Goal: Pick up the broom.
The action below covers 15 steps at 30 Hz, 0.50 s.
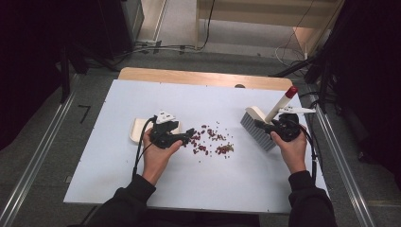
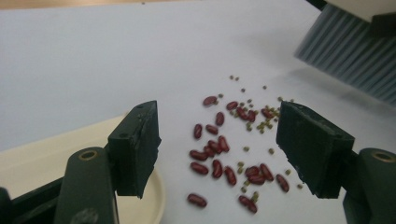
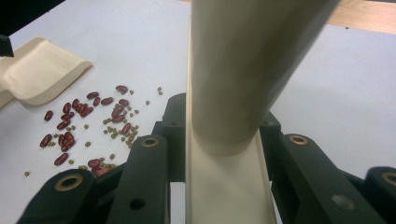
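Red kidney beans and small green beans lie scattered mid-table. My left gripper hovers at their left edge, jaws open with nothing between the pads; through the gap I see the beans on the table. A cream dustpan lies flat just behind that gripper, and its rim shows under the left jaw. My right gripper is shut on the cream handle of a hand brush with grey bristles and a red cap, held right of the beans.
A white sheet covers the table, with a wooden edge at the far side. Metal rails run along both sides. The brush's bristles hang beyond the beans. The dustpan lies at far left.
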{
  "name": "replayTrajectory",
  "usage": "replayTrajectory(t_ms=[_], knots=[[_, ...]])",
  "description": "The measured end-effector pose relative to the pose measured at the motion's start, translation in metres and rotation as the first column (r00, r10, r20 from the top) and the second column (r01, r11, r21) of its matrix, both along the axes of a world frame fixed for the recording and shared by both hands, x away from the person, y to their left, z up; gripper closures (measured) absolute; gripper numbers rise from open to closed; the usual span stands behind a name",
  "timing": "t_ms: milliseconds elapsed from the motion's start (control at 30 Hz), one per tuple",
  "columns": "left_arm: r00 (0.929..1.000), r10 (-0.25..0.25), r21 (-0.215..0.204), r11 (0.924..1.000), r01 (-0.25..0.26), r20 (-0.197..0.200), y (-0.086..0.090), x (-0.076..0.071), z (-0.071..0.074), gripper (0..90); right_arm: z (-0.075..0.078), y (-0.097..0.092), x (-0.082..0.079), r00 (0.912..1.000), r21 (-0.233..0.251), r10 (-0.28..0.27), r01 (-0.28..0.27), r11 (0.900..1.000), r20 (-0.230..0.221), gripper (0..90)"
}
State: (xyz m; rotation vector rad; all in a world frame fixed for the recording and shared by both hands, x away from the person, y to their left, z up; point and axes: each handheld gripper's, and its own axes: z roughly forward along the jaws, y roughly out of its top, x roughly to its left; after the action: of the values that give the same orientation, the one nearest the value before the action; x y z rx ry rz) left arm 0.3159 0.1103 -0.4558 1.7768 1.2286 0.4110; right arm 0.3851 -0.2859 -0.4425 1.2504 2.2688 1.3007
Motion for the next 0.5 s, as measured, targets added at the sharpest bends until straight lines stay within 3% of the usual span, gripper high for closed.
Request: replayTrajectory(t_ms=[167, 500], knots=[[0.9996, 0.024, 0.007, 0.9997, -0.024, -0.013, 0.017, -0.009, -0.004, 30.0, 0.0, 0.004, -0.001, 0.9998, -0.012, -0.015, 0.015, 0.9998, 0.014, 64.4], [0.9965, 0.081, -0.019, 0.9965, -0.081, -0.019, 0.047, -0.021, -0.006, 30.1, -0.003, 0.017, 0.002, 0.9995, -0.033, -0.014, 0.015, 0.9994, 0.028, 64.4]])
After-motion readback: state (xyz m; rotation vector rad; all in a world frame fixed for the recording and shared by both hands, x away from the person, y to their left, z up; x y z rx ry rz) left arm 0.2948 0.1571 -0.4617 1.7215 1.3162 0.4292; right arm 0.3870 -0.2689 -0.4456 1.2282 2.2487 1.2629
